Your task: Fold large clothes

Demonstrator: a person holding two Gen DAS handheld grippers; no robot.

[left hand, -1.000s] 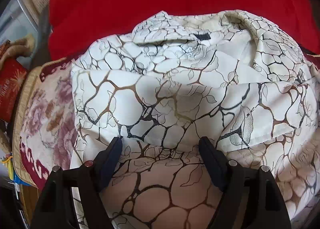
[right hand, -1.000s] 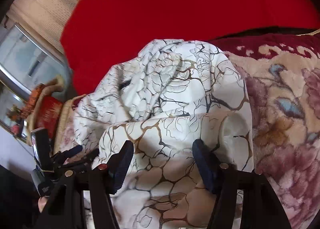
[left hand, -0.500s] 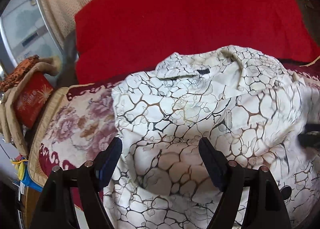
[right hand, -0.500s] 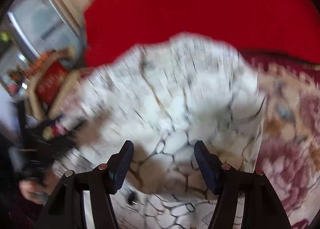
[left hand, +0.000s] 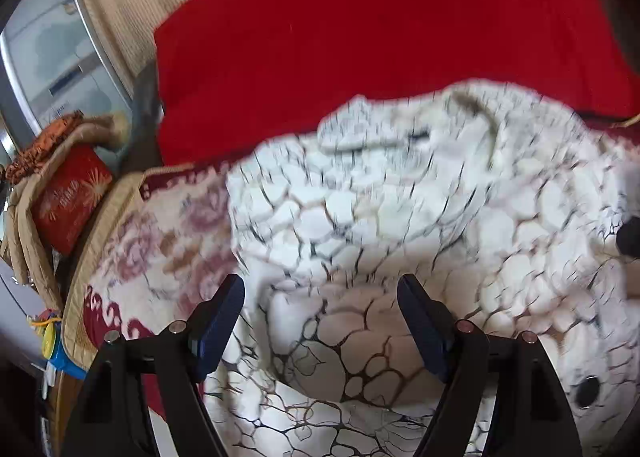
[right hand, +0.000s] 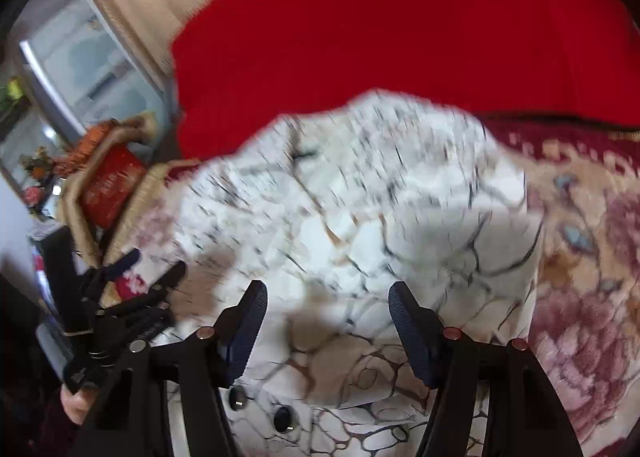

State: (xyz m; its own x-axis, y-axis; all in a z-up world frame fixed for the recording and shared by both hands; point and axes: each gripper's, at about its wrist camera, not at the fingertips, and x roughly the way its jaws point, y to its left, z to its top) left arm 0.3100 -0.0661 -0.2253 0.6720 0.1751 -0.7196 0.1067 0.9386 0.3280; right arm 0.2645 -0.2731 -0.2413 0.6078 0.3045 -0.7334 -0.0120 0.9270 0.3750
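Observation:
A white shirt (left hand: 400,217) with a black and brown crackle print lies bunched on a floral blanket (left hand: 160,241); its collar faces the far side. It fills the right wrist view too (right hand: 360,217). My left gripper (left hand: 320,297) is open, jaws wide apart, just above the shirt's near fold. My right gripper (right hand: 324,301) is open above the shirt's near edge, where dark buttons (right hand: 282,419) show. The left gripper shows at the left in the right wrist view (right hand: 132,297).
A red cushion (left hand: 360,37) stands behind the shirt. A red box (left hand: 68,197) in a beige bag sits at the left beside a window (left hand: 52,57). The blanket extends to the right of the shirt (right hand: 580,277).
Both grippers have pulled back and up from the shirt, so more of the red cushion and the room shows. The shirt's near part now lies folded over. Both stay open.

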